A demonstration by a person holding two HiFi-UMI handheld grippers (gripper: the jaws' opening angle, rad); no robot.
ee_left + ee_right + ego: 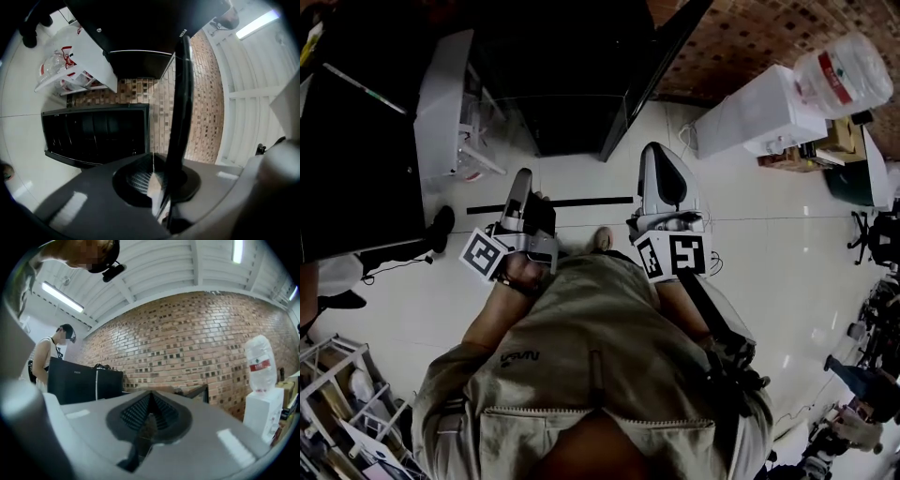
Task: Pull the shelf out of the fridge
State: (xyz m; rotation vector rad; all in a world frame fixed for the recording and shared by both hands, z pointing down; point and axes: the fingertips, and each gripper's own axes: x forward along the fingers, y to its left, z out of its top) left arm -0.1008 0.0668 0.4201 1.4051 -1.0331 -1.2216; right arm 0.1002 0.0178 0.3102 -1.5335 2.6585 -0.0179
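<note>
The left gripper (159, 168) is turned onto its side. Its jaws are pressed almost together, pinching the edge of the shelf (180, 117). The shelf is a thin dark panel seen edge-on, running from the jaws toward the top of the left gripper view. It is out in front of the fridge (93, 136) and clear of the fridge's open, dark, ribbed inside. In the head view this gripper (523, 176) is held just before the fridge's left front corner. I cannot pick the shelf out in that view.

The right gripper (150, 397) sits upright with its jaws pressed together and nothing between them. In the head view it is before the right side of the fridge, apart from the left gripper.

The fridge is black and stands on a pale tiled floor (769, 244). Its door (445, 103), white on the inside, stands open at the fridge's left, and its racks hold red and white things. Left of the door is a black cabinet (356, 141). In the right gripper view a person (51, 348) stands behind that cabinet.

Well to the right of the fridge, a white water dispenser (262, 408) stands against the brick wall (187, 333). A bottle (259, 362) with a red label sits on top of it.
</note>
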